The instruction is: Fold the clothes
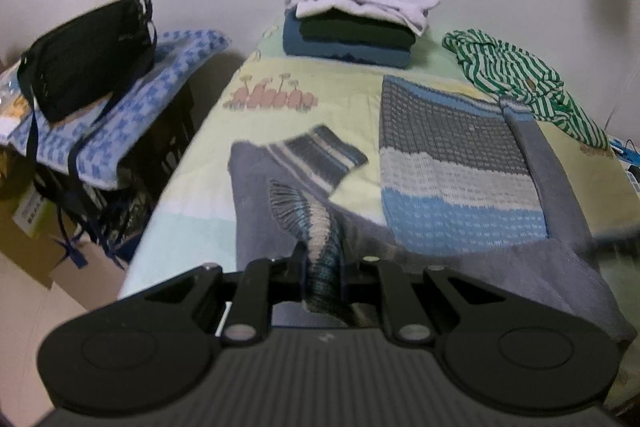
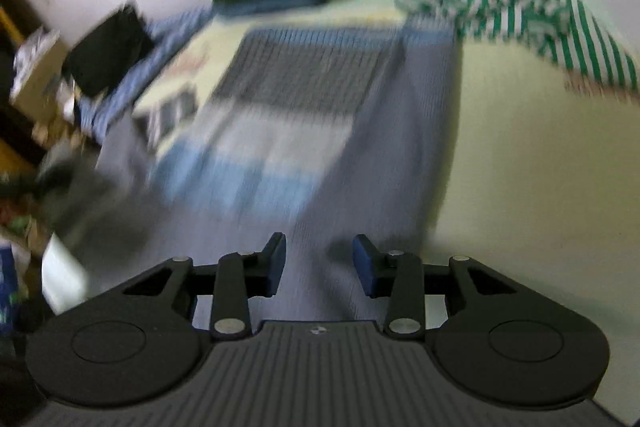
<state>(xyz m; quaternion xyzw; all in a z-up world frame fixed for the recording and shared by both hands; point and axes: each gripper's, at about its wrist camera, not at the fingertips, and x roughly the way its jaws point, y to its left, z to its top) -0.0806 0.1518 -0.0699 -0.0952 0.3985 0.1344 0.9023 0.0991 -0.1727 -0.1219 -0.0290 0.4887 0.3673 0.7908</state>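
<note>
Bed (image 1: 208,211) edge left; left tool (image 1: 320,267) pinches sweater (image 1: 460,163) hem

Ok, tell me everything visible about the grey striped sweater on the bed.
The sweater is a grey knit with a waffle-textured front panel banded dark grey, pale grey and blue. It lies flat on the bed cover, one striped-cuffed sleeve spread left. The left gripper pinches its ribbed hem; the striped green shirt overlaps its far corner.
</note>
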